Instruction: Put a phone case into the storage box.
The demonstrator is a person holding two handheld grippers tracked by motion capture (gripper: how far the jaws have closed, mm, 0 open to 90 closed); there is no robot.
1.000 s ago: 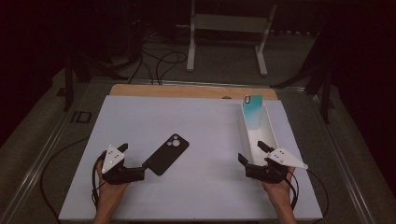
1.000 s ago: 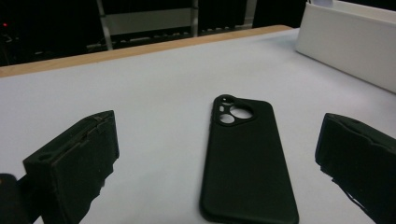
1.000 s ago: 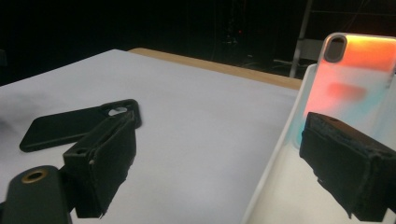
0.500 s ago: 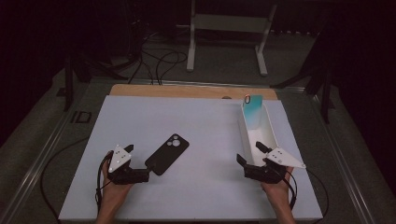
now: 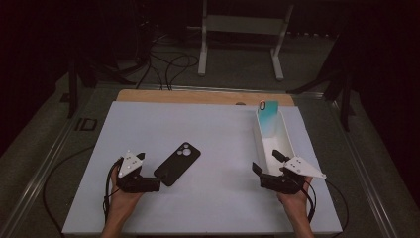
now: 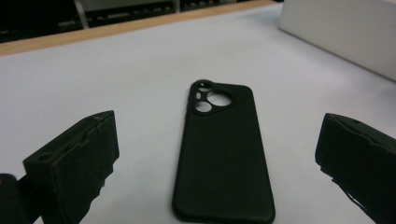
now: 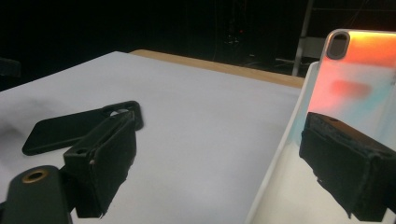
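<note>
Flat on the white table [image 5: 208, 129] lies a black phone case [image 5: 177, 163], camera cutout up, a little left of the middle and nearer the front edge. Just behind its near end sits the left gripper [image 5: 148, 184], jaws spread wide and touching nothing; the case lies between them in the left gripper view. Near the right edge, the right gripper [image 5: 265, 167] rests with jaws apart at the near end of a white tray [image 5: 283, 140], where a teal-and-orange phone case [image 5: 268, 118] leans upright against the far end.
</note>
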